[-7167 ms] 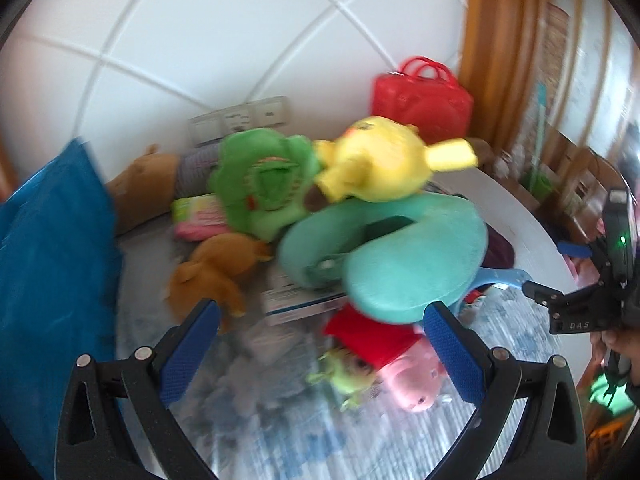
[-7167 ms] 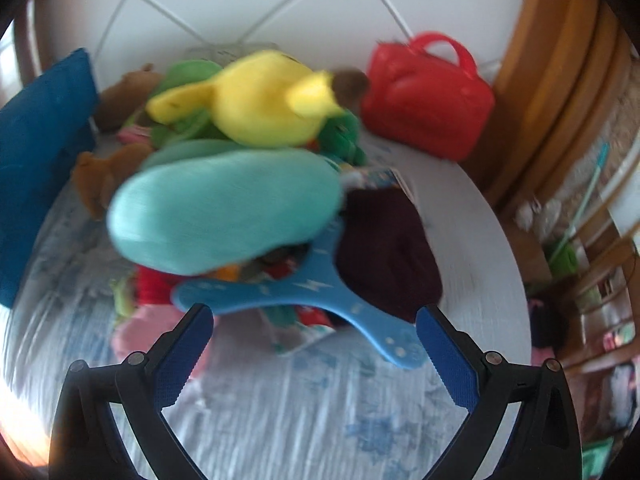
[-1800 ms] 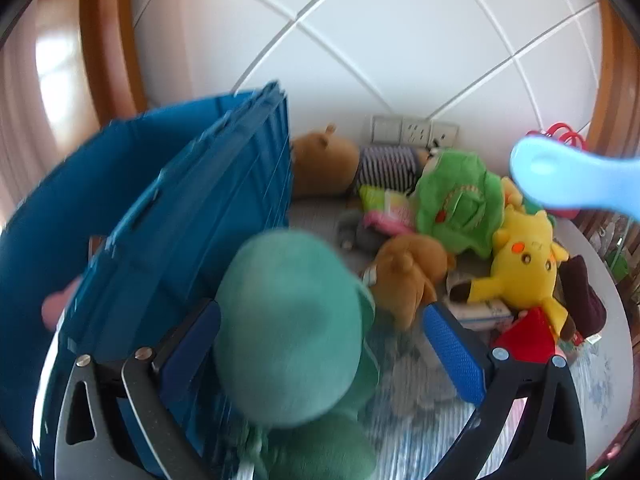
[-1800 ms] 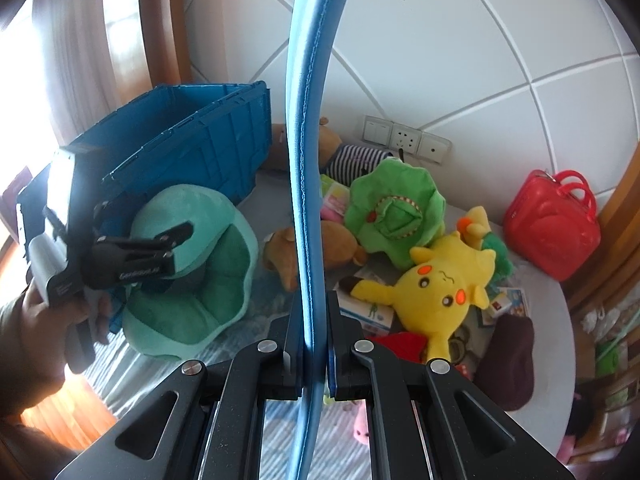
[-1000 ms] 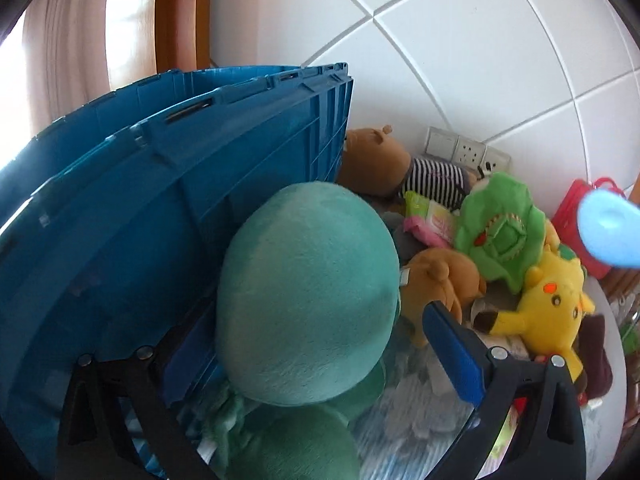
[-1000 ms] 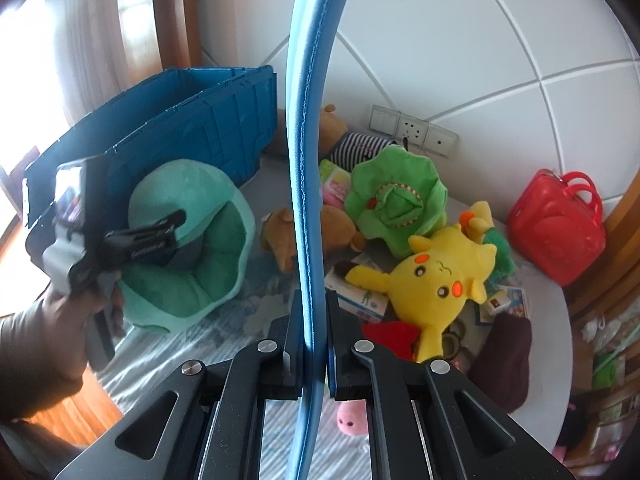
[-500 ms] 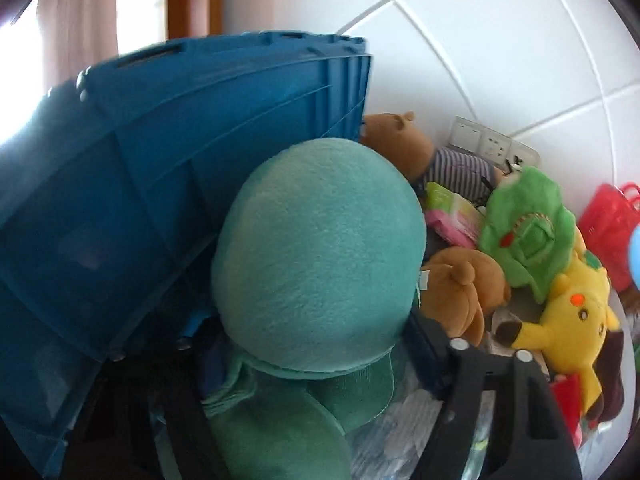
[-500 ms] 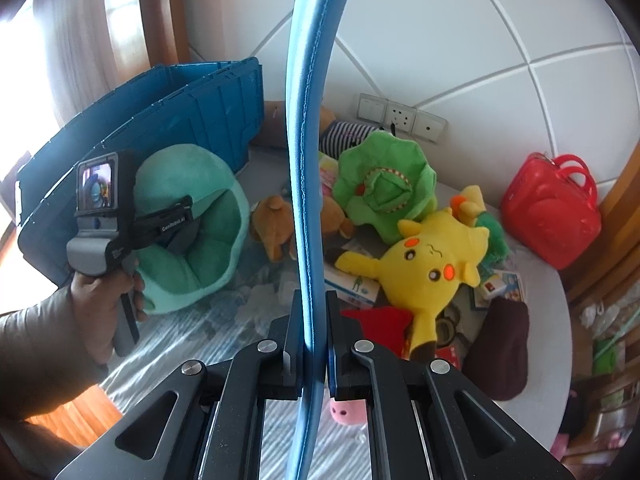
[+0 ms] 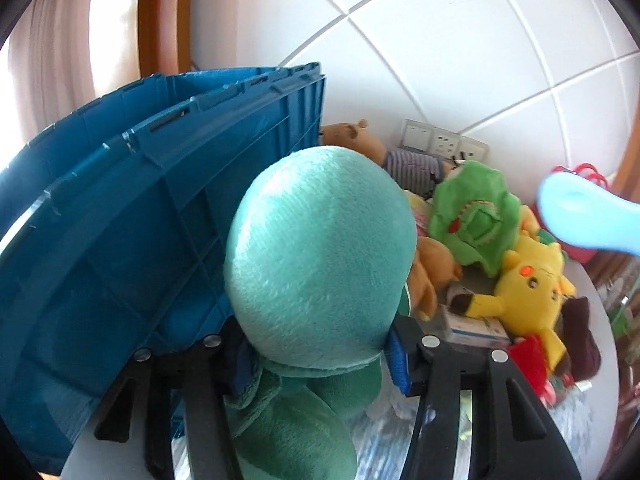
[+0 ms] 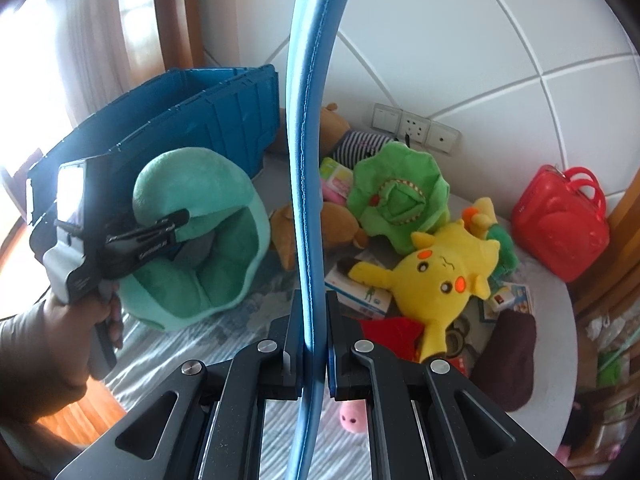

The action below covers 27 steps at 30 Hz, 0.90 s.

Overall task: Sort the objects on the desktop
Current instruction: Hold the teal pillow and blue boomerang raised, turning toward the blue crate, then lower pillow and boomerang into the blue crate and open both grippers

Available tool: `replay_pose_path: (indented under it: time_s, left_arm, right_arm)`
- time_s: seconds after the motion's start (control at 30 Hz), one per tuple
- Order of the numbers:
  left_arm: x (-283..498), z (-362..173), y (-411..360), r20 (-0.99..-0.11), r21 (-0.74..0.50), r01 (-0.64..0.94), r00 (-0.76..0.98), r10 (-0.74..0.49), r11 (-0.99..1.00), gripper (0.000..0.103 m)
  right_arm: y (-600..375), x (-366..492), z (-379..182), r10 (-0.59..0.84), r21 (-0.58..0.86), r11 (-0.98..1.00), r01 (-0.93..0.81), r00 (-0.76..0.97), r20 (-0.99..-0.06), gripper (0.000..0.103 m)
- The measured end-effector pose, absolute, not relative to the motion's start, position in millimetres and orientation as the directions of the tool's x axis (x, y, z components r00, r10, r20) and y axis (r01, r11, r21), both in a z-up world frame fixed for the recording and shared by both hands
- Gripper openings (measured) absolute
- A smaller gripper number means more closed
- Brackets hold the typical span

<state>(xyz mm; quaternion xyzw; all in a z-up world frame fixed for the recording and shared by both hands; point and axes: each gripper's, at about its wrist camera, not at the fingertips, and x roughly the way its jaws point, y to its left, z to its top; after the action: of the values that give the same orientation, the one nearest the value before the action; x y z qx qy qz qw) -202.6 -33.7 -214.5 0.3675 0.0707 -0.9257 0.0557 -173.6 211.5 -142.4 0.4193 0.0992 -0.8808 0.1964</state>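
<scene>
The left gripper [image 9: 316,354] is closing on the teal neck pillow [image 9: 320,256], which bulges up between its jaws and fills the middle of the left wrist view; the blue pads press into the plush on both sides. Only the right wrist view shows the pillow's whole horseshoe shape [image 10: 208,236], at 9 o'clock, standing on edge against the blue crate [image 10: 180,120], its hollow toward the camera. It also shows the left hand [image 10: 80,320] wrapped round the gripper's pistol-style handle at 8 o'clock, sleeve [image 10: 28,364] below it, the tool pointing in toward the pillow. White lettering runs along that tool's finger, too blurred to read.

The right gripper [image 10: 310,354] is clamped tight on the thin edge of a blue foam boomerang [image 10: 306,160], which rises from the jaws to 12 o'clock. The left wrist view catches only its pale rounded tip [image 9: 580,216] at 3 o'clock.

Beyond the pillow, a brown plush [image 10: 336,232] lies beside it, then a printed box [image 10: 360,292] whose writing is too small to read, partly under a yellow plush [image 10: 444,268]. A green plush [image 10: 400,200] lies further back, at 1 o'clock. A red bag [image 10: 560,220] stands at 3 o'clock in the right wrist view. Wall sockets [image 10: 416,128] are farthest.
</scene>
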Motion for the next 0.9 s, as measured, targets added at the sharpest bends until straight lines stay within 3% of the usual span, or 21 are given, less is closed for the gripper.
replay_pose_path:
  time_s: [0.43,0.9]
  left_arm:
    - [-151,-93,-44,-0.557,-0.127,0.056,-0.83,0.024,-0.99,0.051]
    - [-107,27,-135,-0.354,-0.152,0.076,-0.935,-0.017,-0.985,0.051]
  right_arm:
    - [191,-158,-107,-0.301,-0.02,-0.893,0.45,-0.63,-0.716,0.008]
    - [111,-155,-44,-0.383,-0.056,-0.851,0.522,-0.69,-0.615,0.008]
